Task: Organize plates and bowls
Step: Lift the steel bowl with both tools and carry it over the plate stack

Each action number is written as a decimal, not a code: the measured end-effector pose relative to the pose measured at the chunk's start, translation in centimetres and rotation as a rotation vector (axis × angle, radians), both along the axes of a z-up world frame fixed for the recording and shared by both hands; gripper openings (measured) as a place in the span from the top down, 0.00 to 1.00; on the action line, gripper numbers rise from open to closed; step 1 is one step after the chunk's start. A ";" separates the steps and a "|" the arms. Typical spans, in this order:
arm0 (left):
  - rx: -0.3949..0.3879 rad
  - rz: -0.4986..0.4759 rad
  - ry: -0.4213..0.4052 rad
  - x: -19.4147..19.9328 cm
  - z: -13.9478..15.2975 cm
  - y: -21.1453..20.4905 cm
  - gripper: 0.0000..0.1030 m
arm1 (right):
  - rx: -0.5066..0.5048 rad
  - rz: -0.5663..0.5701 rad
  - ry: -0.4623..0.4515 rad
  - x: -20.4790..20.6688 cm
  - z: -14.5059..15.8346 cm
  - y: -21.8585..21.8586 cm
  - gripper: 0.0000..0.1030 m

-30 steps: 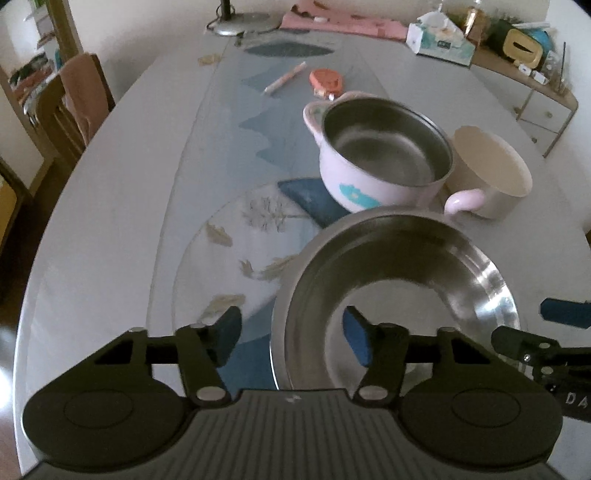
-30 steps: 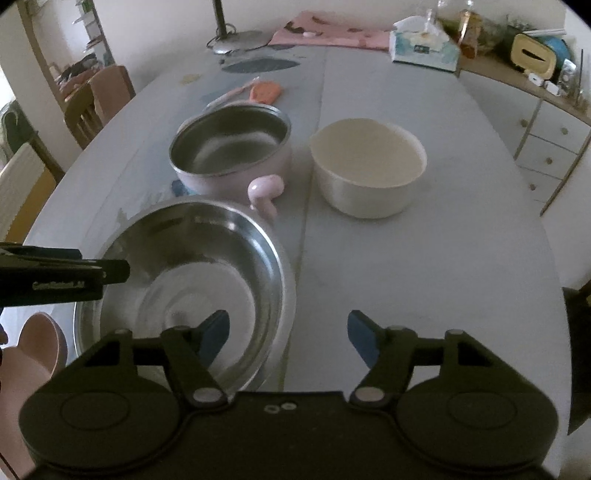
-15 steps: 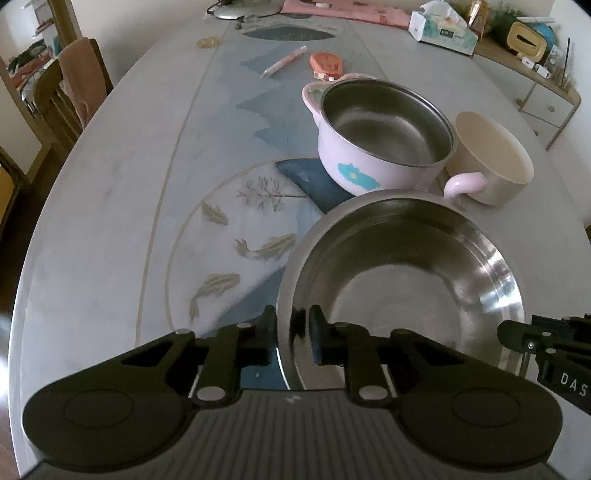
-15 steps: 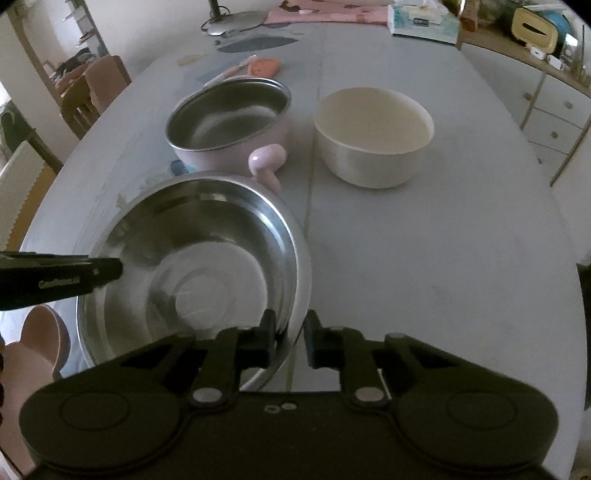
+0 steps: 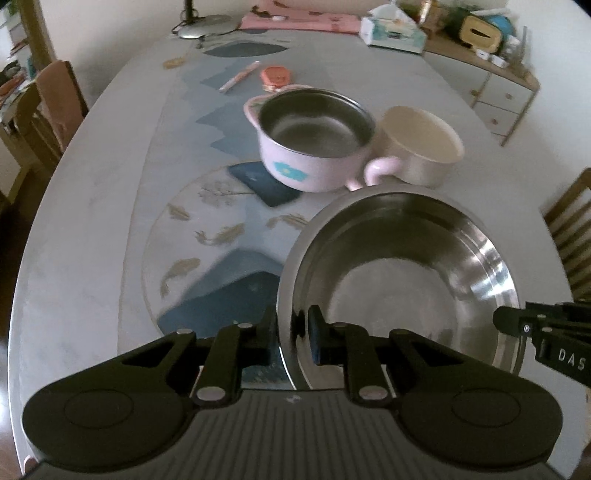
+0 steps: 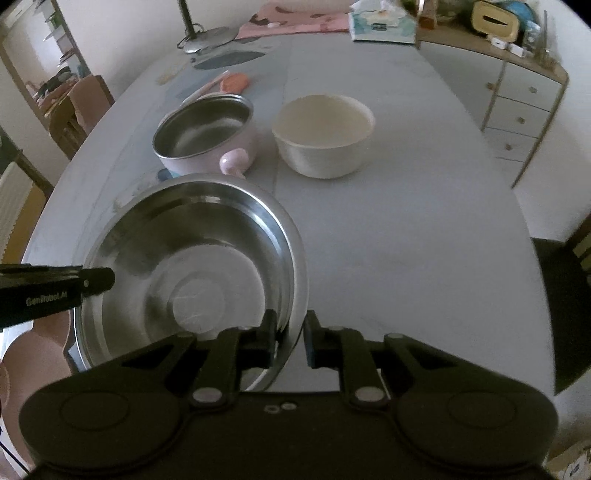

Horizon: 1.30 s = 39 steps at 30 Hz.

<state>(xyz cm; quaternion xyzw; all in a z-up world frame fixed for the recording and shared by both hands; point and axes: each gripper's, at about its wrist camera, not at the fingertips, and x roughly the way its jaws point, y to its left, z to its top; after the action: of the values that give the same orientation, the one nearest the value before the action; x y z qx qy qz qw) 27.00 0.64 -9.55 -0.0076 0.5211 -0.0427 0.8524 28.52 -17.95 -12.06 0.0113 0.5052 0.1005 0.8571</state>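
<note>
A wide steel bowl [image 5: 406,273] [image 6: 192,266] is held by its rim from both sides. My left gripper [image 5: 291,334] is shut on its left rim. My right gripper [image 6: 290,338] is shut on its right rim. In each view the other gripper shows at the opposite edge of the bowl: the right gripper [image 5: 546,332] and the left gripper [image 6: 55,288]. Beyond the bowl stand a pink two-handled pot [image 5: 314,140] [image 6: 207,133] with a steel inside and a cream bowl [image 5: 421,144] [image 6: 323,134] to its right.
The oval table [image 6: 406,229] has a blue printed runner [image 5: 207,229] on its left half. A pen [image 5: 240,75], an orange item [image 5: 275,75], a lamp base [image 5: 207,27] and a tissue box [image 5: 393,33] lie at the far end. Chairs [image 5: 48,110] flank the table; a drawer unit [image 6: 517,110] stands right.
Both grippers went from open beside the steel bowl's rim to shut on it. The bowl now sits higher in view, shifted toward the pink pot, with the scene slightly blurred.
</note>
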 end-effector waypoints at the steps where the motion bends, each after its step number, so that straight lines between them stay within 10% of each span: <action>1: -0.003 -0.009 0.001 -0.4 0.2 -0.2 0.84 | 0.001 -0.006 -0.001 -0.4 0.3 -0.3 0.85; 39: -0.017 -0.384 0.103 -14.5 -3.4 -9.2 0.84 | -0.062 -0.188 0.105 -15.5 -2.8 -9.2 0.86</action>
<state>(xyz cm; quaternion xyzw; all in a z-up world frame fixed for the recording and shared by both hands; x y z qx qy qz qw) 12.52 -8.58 -12.92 0.0823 0.5554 -0.2084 0.8008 13.06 -27.11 -14.84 0.0374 0.5488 0.0034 0.8351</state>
